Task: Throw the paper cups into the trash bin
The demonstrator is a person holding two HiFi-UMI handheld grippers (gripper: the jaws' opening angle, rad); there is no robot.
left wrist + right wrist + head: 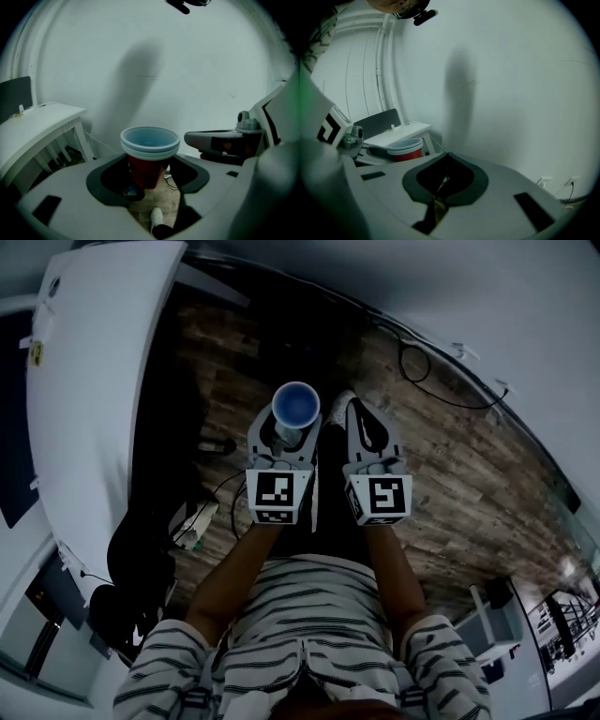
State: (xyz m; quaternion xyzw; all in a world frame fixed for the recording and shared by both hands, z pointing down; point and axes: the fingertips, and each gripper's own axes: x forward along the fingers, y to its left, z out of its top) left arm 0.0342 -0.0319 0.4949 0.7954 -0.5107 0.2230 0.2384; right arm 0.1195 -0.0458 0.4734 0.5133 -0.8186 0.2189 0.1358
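Observation:
A stack of red paper cups (295, 406) with white rims and a pale blue inside stands upright between the jaws of my left gripper (287, 427), which is shut on its red wall. In the left gripper view the cups (150, 154) fill the gap of the left gripper (149, 177), above the wooden floor. My right gripper (355, 411) hangs just to the right of the left one, shut with nothing in it. In the right gripper view the tips of the right gripper (446, 155) meet, and the cups (404, 149) show at the left. No trash bin is in view.
A white table (94, 381) stands to the left against a white wall (187, 70). Below lies a dark wood floor (441, 456) with a black cable (431, 371) and a power strip (192, 521). A person's white shoe (157, 218) is under the grippers.

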